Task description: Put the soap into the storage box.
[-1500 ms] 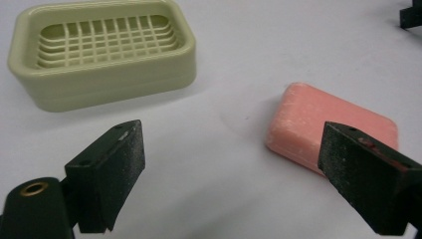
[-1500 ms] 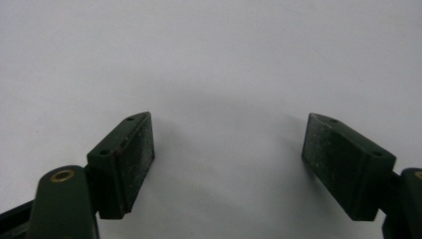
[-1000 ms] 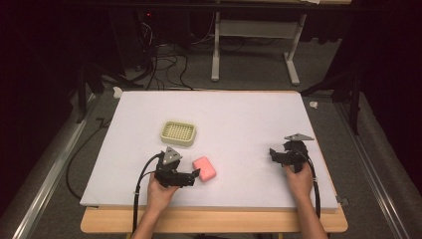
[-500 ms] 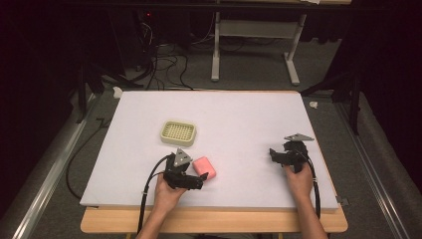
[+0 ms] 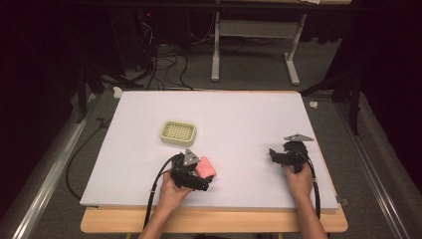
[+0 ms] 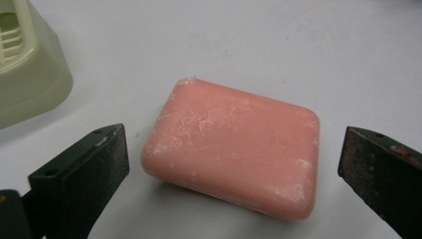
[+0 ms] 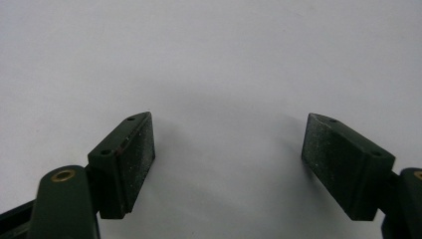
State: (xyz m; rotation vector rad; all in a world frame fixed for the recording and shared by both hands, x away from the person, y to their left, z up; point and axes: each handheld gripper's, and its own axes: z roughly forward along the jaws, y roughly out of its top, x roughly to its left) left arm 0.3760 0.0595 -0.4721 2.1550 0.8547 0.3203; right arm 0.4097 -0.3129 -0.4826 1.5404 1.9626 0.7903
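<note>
- Straddling the pink soap bar [image 6: 231,149], the left gripper [image 6: 234,174] has its jaws wide apart, one to each side, touching neither end; no grip is made.
- Soap lies flat on the white table [image 5: 249,119], near the pale green soap dish [image 5: 178,133]; probably bound there, so grasp, lift and placing remain.
- Right gripper [image 7: 226,159] rests well apart over bare table, jaws apart, holding nothing.

No text, label, brand, number or sign can be read on anything here.
</note>
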